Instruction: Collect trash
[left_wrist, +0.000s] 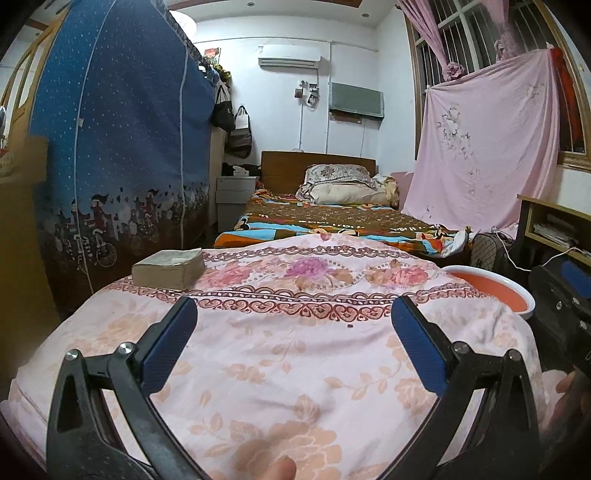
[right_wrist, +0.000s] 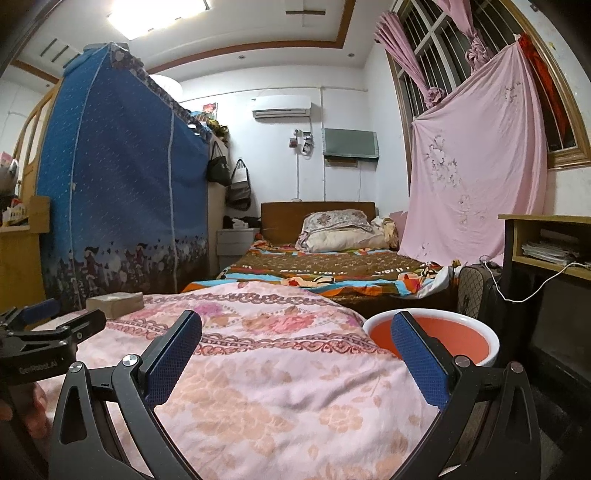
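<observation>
- The step in hand looks like the search before any pickup: no clear piece of trash shows on the pink floral cloth (left_wrist: 280, 354) that covers the surface in front of both tools.
- The only candidate is a small dark speck (left_wrist: 350, 326) on the cloth, between the fingers of the left gripper (left_wrist: 293, 341); it is too small to tell what it is.
- A thick worn book (left_wrist: 169, 272) lies at the far left of the cloth, well apart from both tools; it does not read as trash.
- A white basin with an orange inside (right_wrist: 452, 338) sits low at the right edge of the surface, just beyond the right gripper (right_wrist: 295, 356); it is likely the place for the trash, and it looks empty.
- Left jaws: spread wide, holding nothing, hovering over the cloth.
- Right jaws: spread wide too, empty, touching nothing.
- Next move, as I judge it: sweep the view for litter, then lower one open tool around it and close.
</observation>
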